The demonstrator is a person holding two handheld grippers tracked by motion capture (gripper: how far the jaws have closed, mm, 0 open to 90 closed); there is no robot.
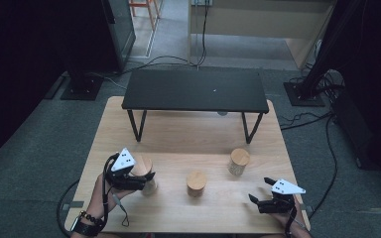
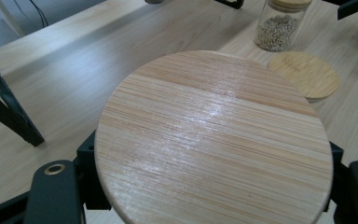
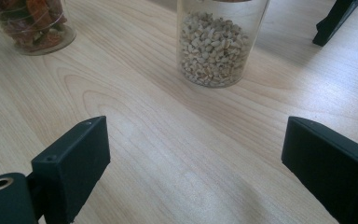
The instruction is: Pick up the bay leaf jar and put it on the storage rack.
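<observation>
Three glass jars with round wooden lids stand on the wooden table (image 1: 178,136). My left gripper (image 1: 140,174) is shut on the wooden lid (image 2: 212,140) of the left jar (image 1: 149,187), its black jaws pressing the rim from both sides; the glass below is hidden in the left gripper view. The middle jar (image 1: 196,182), holding orange-red pieces (image 3: 30,23), stands a little to the right. The right jar (image 1: 238,161) holds pale grains (image 3: 214,46). My right gripper (image 1: 260,190) rests near the front right corner, open, with bare table between its jaws (image 3: 193,140).
A low black bench (image 1: 196,90) on thin black legs stands across the back of the table. Cables trail on the grey floor behind it and to the right. The table's front edge lies just below both hands.
</observation>
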